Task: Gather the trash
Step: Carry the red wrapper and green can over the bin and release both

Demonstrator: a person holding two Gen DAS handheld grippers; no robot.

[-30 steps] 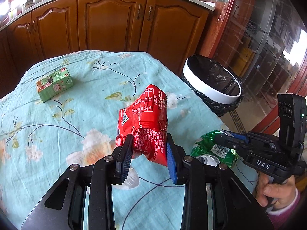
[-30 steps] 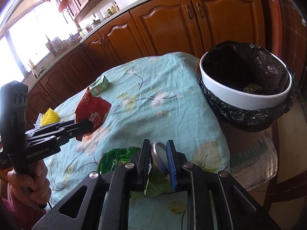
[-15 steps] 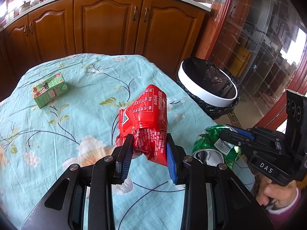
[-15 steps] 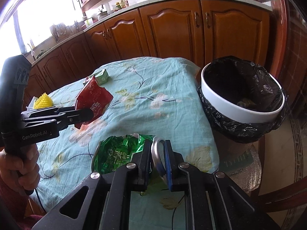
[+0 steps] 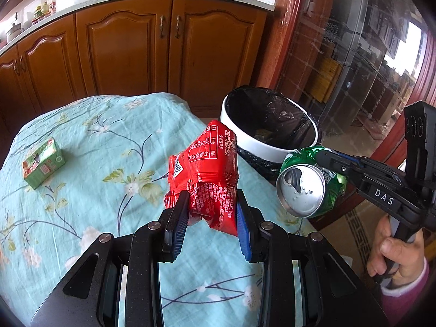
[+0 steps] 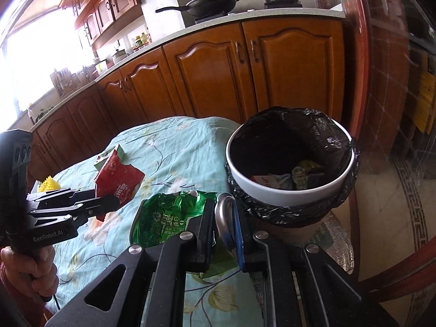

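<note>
My left gripper [image 5: 211, 212] is shut on a crumpled red snack bag [image 5: 207, 169] and holds it above the table; the bag also shows in the right wrist view [image 6: 118, 182]. My right gripper [image 6: 224, 215] is shut on a crushed green can [image 6: 166, 218], gripping its silver rim; the can also shows in the left wrist view [image 5: 310, 181], raised near the bin. A white trash bin [image 5: 272, 147] with a black liner stands just past the table's right edge, with wrappers inside [image 6: 288, 177].
A green juice carton [image 5: 43, 162] lies on the floral teal tablecloth [image 5: 103, 141] at far left. A yellow spiky ball [image 6: 47, 185] sits at the table's left side. Wooden kitchen cabinets [image 5: 136, 46] stand behind. A red-framed glass door [image 5: 340, 68] is right of the bin.
Both grippers have risen and moved toward the bin. The green can has been lifted off the table and now hangs close to the bin's rim.
</note>
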